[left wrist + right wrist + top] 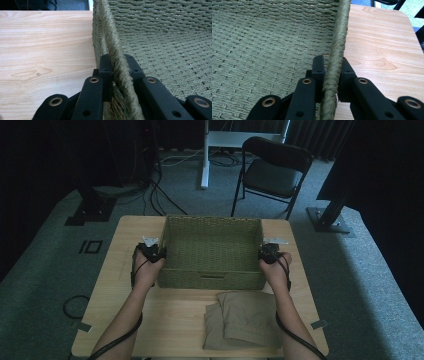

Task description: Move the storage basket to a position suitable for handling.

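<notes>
A green woven basket (212, 222) sits in the middle of the wooden table (125, 232), with nothing inside it. My left gripper (159, 252) is shut on the basket's left wall; in the left gripper view the black jaws of the left gripper (117, 65) clamp the braided rim (110, 37) from both sides. My right gripper (264, 252) is shut on the basket's right wall. The right gripper view has the right gripper (331, 67) pinching the rim (342, 32), one jaw inside and one outside. Folded beige trousers (242, 320) lie on the table in front of the basket.
A black folding chair (272, 172) and a white desk leg (205, 155) stand on the carpet beyond the table. Black stand bases (330, 220) and cables flank the table's far corners. Bare tabletop lies left of the basket and at the front left.
</notes>
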Tool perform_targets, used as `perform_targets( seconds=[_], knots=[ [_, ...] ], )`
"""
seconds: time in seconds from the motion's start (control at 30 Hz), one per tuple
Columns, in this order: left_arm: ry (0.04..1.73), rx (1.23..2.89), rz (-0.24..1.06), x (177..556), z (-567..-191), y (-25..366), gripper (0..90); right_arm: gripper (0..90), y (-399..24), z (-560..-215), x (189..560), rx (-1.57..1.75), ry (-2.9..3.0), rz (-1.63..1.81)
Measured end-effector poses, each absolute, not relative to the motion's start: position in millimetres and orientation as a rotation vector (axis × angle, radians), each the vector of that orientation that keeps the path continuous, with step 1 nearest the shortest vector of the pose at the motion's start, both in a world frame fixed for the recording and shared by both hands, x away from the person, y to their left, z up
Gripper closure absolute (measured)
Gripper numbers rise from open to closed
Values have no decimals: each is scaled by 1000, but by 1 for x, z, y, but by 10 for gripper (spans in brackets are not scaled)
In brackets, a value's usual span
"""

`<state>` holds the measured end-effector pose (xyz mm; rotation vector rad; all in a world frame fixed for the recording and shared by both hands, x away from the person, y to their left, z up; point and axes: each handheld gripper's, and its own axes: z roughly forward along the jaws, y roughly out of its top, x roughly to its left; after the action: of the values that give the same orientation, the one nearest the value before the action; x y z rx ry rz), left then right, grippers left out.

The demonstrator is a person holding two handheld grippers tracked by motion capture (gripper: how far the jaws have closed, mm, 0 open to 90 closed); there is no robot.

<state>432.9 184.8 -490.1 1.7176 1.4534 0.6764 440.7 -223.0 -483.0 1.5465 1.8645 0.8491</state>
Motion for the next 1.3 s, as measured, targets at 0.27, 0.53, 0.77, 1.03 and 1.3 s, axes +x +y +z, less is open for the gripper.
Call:
perform_targets(
  seconds=[0.27,0.53,0.77,1.03,1.3],
  knots=[
    [1452,1729,667,435,-489,171,801,795,-236,-482,442,1553,1866,838],
    [1443,1731,655,436,-489,156,801,795,-252,-482,442,1568,1860,835],
    [1453,1716,618,436,-489,148,806,797,-263,-481,441,1574,1858,829],
    [1450,1721,623,434,-489,136,804,798,-273,-481,441,1576,1865,825],
    [1443,1738,629,433,-489,121,803,797,-288,-481,440,1584,1864,822]
  ],
)
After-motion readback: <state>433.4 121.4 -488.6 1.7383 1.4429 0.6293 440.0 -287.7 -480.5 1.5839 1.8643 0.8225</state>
